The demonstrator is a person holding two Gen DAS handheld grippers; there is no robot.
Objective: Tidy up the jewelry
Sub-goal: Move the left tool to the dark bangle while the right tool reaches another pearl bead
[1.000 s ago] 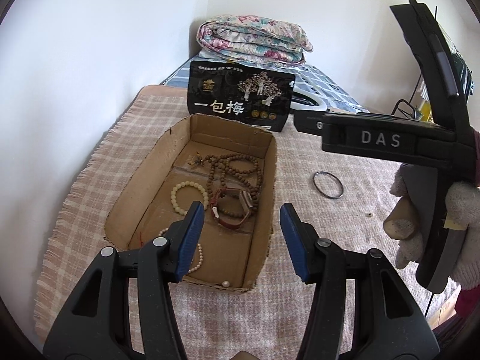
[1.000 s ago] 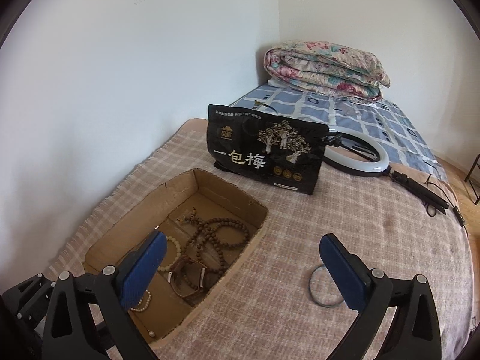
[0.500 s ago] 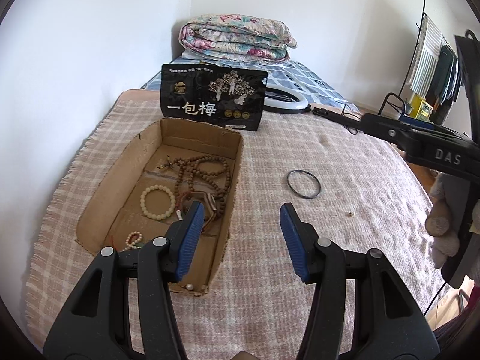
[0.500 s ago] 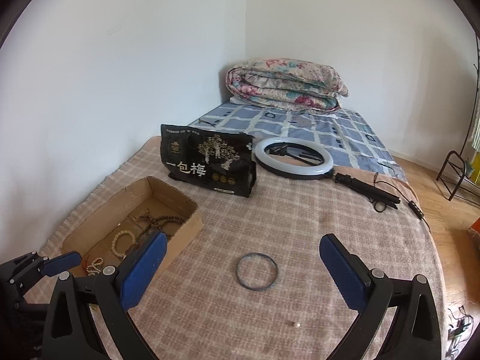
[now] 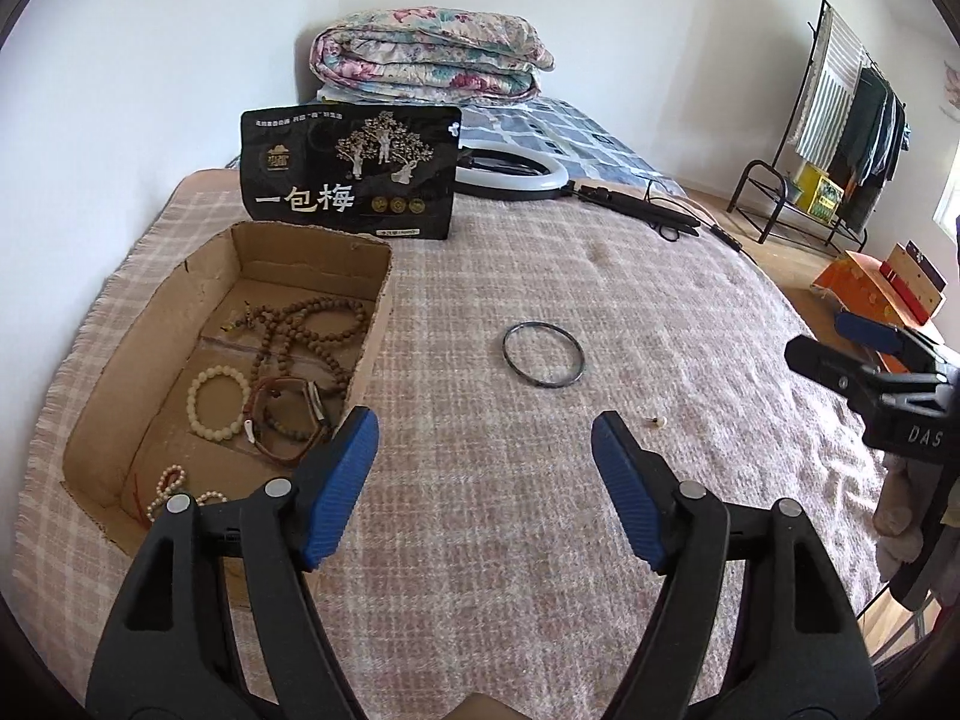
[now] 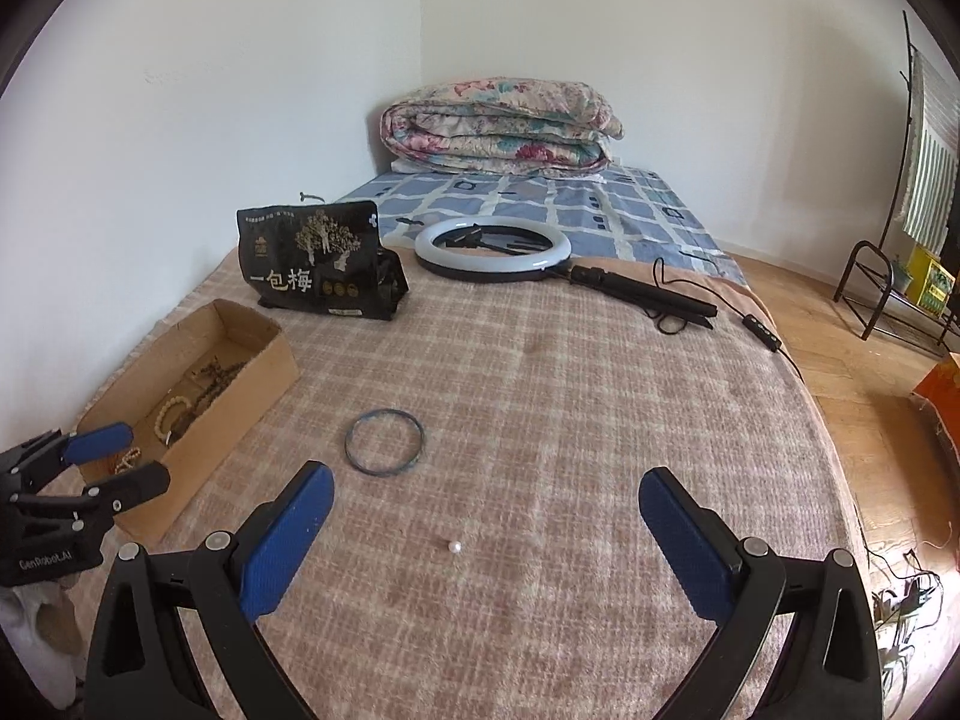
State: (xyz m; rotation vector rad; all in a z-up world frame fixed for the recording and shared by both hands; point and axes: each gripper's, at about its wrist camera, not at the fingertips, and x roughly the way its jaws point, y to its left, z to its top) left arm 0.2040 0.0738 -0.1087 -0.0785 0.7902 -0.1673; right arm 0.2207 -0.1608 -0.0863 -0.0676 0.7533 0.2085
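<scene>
An open cardboard box [image 5: 375, 324] at the left holds a brown bead necklace [image 5: 312, 324], a white bead bracelet [image 5: 219, 402] and a leather bracelet [image 5: 288, 420]. A dark bangle [image 5: 543, 386] [image 6: 347, 443] lies flat on the checked blanket to the right of the box. A small pearl [image 5: 658, 420] [image 6: 454, 547] lies loose nearer me. My left gripper [image 5: 483, 426] hovers short of the bangle with its jaws opening and nothing between them. My right gripper [image 6: 486, 480] stands wide open above the pearl, holding nothing.
A black snack pouch [image 5: 351, 174] stands behind the box. A ring light [image 6: 492, 252] with its handle and cable lies at the back, before a folded quilt [image 6: 501, 129]. The blanket's edge drops to wooden floor [image 6: 864, 420] on the right, by a clothes rack [image 5: 840, 120].
Both grippers have swung right, away from the box and toward the bangle and the pearl. The left jaws stand wider apart. The right gripper has slid to the right edge of the left view.
</scene>
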